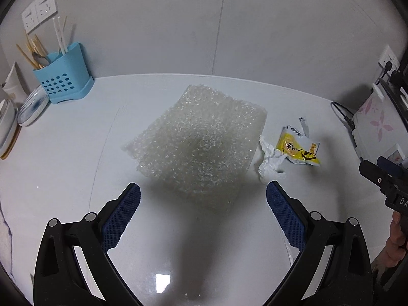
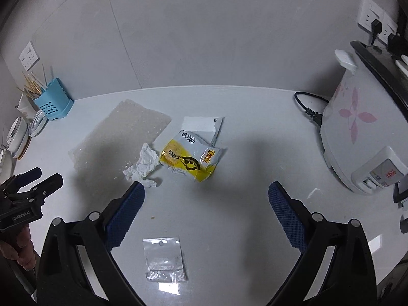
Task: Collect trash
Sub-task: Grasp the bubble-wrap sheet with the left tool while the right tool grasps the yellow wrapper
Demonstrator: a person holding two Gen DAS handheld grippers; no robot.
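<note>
Left wrist view: left tool (image 1: 203,191) spread wide above the white table (image 1: 63,158), holding nothing, blue pads (image 1: 122,215) either side of the near corner of a bubble wrap sheet (image 1: 199,140) lying flat mid-table. Just right of the sheet, touching its edge, a crumpled tissue (image 1: 267,160), and touching that a yellow wrapper (image 1: 301,148). Far left by the wall, a blue holder (image 1: 63,74) with chopsticks, a plate (image 1: 33,107) leaning beside it. Right edge: part of a cooker (image 1: 374,125) and the right tool (image 1: 377,170), seen only in part here. Right wrist view: right tool (image 2: 206,191) also wide and empty, above the table (image 2: 242,204), pointed toward the wrapper (image 2: 188,160) and tissue (image 2: 144,163), which touch each other; bubble wrap (image 2: 119,137) left of them. Close between the fingers, a small clear bag (image 2: 164,258) flat on the table. Cooker (image 2: 357,137) at right with a black cord (image 2: 306,107) plugged in. Left tool (image 2: 38,178) at the left edge, jaws parted, empty
</note>
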